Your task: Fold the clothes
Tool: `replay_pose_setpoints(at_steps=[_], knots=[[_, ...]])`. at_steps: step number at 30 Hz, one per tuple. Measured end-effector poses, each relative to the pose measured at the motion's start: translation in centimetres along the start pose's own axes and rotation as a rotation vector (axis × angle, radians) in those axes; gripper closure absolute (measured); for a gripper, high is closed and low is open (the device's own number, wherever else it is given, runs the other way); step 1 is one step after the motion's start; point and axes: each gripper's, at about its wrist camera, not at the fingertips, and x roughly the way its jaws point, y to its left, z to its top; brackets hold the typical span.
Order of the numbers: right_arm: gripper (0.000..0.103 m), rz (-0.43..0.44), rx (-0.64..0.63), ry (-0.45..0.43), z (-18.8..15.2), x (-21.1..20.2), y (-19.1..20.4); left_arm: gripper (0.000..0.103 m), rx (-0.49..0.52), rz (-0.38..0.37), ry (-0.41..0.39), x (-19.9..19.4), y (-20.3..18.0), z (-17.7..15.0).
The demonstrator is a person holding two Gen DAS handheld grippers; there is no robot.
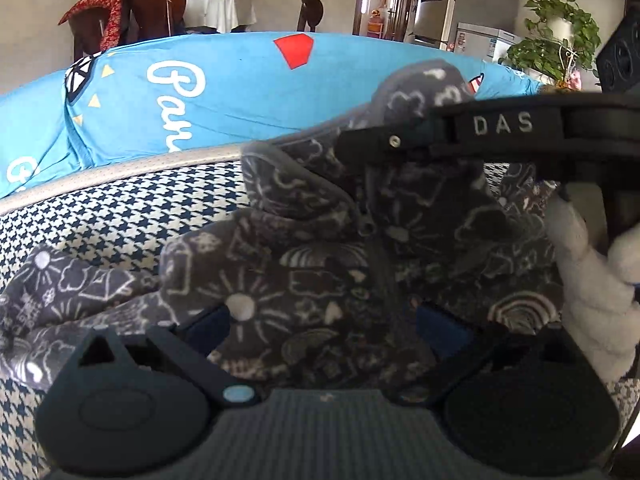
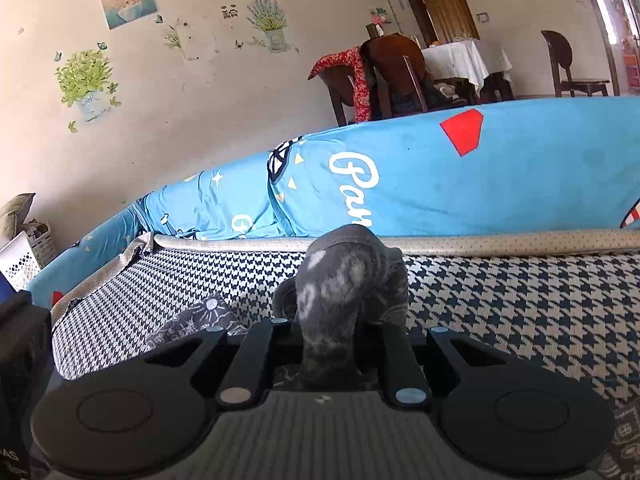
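A grey fleece garment (image 1: 320,248) with white doodle prints and a zip lies heaped on the houndstooth sofa seat (image 1: 132,208). In the left wrist view my left gripper (image 1: 324,322) is open, its blue pads (image 1: 208,326) spread wide with the cloth lying between them. My right gripper (image 1: 354,142), a black body marked DAS in a white-gloved hand (image 1: 588,280), bites the garment's upper part from the right. In the right wrist view my right gripper (image 2: 328,340) is shut on a raised bunch of the grey garment (image 2: 344,280); the rest of it is mostly hidden below.
A blue sofa-back cover (image 2: 440,188) with white lettering and a red patch stands behind the seat. A white basket (image 2: 24,256) sits at the sofa's left end. Beyond are dark chairs (image 2: 396,72), a white-clothed table (image 2: 464,60), a fridge (image 1: 440,4) and a potted plant (image 1: 556,36).
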Motion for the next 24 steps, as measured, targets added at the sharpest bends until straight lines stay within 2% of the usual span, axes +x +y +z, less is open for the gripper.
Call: replay_pose_setpoints(at_steps=[3,7,17,24], knots=[[0.087,0.018,-0.016,-0.032,0.7,-0.6,0.3,0.0,-0.037,-0.009,0.013,1.1,-0.3,0.5],[0.087,0.041,-0.024,-0.077,1.8,-1.2,0.5,0.0,-0.093,0.023,-0.001,2.6,-0.2,1.7],[0.088,0.093,-0.047,-0.153,4.2,0.2,1.8,0.0,-0.209,0.213,-0.084,5.3,0.6,4.9],[0.088,0.054,0.013,-0.183,5.4,2.0,0.4,0.0,-0.189,0.301,-0.159,6.9,1.4,7.3]])
